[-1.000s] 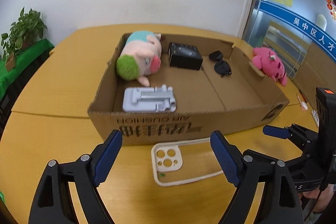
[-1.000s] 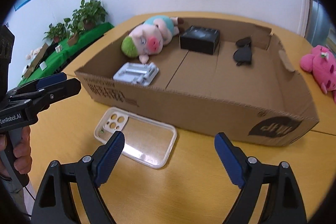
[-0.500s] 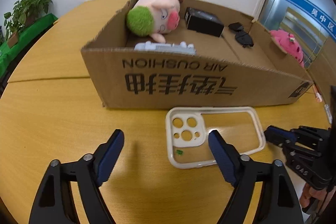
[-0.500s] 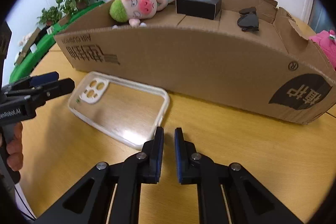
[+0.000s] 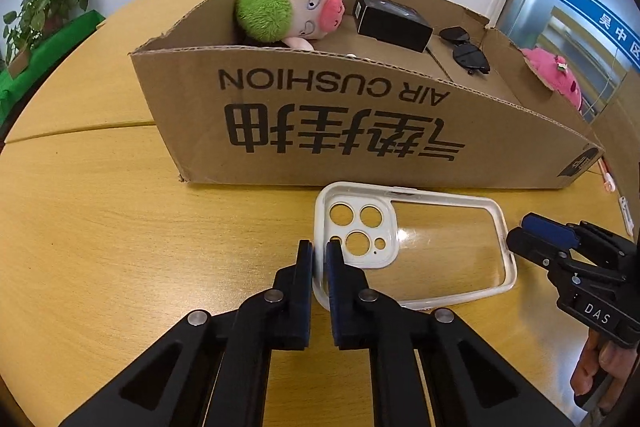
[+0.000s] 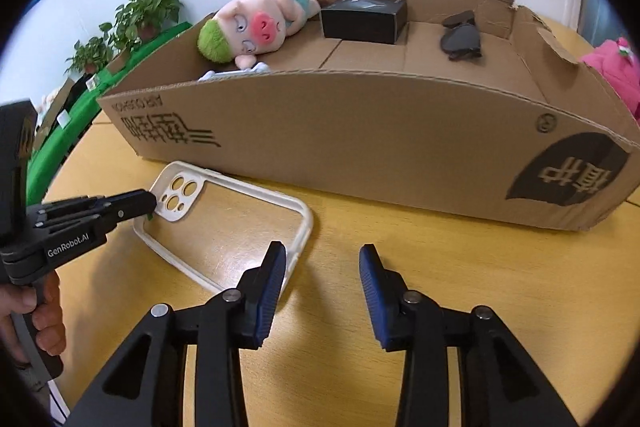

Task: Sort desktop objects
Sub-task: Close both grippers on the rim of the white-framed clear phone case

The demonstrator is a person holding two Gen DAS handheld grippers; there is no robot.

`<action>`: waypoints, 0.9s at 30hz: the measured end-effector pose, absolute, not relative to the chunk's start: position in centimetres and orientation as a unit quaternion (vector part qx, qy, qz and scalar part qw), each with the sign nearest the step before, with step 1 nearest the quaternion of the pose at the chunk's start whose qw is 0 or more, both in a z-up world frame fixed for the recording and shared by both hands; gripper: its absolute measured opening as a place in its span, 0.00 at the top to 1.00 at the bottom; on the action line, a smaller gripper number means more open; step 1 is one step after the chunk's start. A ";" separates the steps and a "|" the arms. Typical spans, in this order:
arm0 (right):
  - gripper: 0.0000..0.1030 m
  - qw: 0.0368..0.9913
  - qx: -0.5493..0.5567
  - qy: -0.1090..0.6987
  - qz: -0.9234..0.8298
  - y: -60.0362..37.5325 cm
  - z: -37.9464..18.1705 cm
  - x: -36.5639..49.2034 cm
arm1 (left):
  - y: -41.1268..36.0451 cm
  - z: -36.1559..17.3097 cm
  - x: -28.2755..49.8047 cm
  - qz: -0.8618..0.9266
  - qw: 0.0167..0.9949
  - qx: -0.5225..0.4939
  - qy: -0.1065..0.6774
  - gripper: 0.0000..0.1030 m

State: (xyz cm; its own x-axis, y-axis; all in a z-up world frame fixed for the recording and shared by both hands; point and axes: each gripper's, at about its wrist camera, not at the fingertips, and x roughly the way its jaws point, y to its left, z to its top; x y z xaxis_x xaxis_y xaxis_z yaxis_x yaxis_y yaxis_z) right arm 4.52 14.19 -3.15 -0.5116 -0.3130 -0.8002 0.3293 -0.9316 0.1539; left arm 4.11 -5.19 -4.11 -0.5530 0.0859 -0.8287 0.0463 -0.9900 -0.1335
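A white-rimmed clear phone case [image 5: 386, 227] lies flat on the wooden table in front of the cardboard box [image 5: 360, 115]. My left gripper [image 5: 319, 255] is shut on the case's rim at its camera-hole end, with the rim pinched between the pads. From the right wrist the same grip shows at the case's [image 6: 260, 193] near left corner. My right gripper [image 6: 322, 259] is low over the table at the case's other end. Its jaws are opening, its left finger [image 6: 276, 267] lies beside the case's end rim, and only bare table is between the pads.
Inside the box lie a pig plush with green hair [image 5: 288, 7], a black carton [image 5: 392, 21] and dark sunglasses [image 5: 466, 53]. A pink plush [image 5: 556, 79] sits beyond the box's right end. Potted plants [image 5: 48, 7] stand far left. A hand [image 6: 44, 307] holds the left gripper's handle.
Both grippers came down towards the table. The left one went from wide open to shut on the case's rim. The right one shut, then parted again partway.
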 end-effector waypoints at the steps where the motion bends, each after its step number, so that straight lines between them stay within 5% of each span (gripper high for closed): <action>1: 0.66 0.189 0.462 0.007 -0.867 14.2 -3.3 4.5 | -5.2 -4.1 4.1 0.878 0.012 -0.473 -0.069 0.94; 8: 0.75 0.191 0.462 0.018 -0.866 13.6 -3.5 4.9 | -4.0 -4.2 4.6 0.875 0.030 -0.478 -0.070 0.95; 12: 0.91 0.185 0.459 0.033 -0.869 13.7 -3.6 5.0 | -3.6 -4.0 4.8 0.875 0.029 -0.479 -0.062 0.94; 16: 0.91 0.187 0.456 0.026 -0.870 14.2 -3.6 5.1 | -3.2 -4.0 4.7 0.877 0.021 -0.477 -0.053 0.87; 27: 0.92 0.176 0.457 0.014 -0.872 14.7 -3.6 5.5 | -2.9 -3.8 5.2 0.876 0.026 -0.476 -0.076 0.96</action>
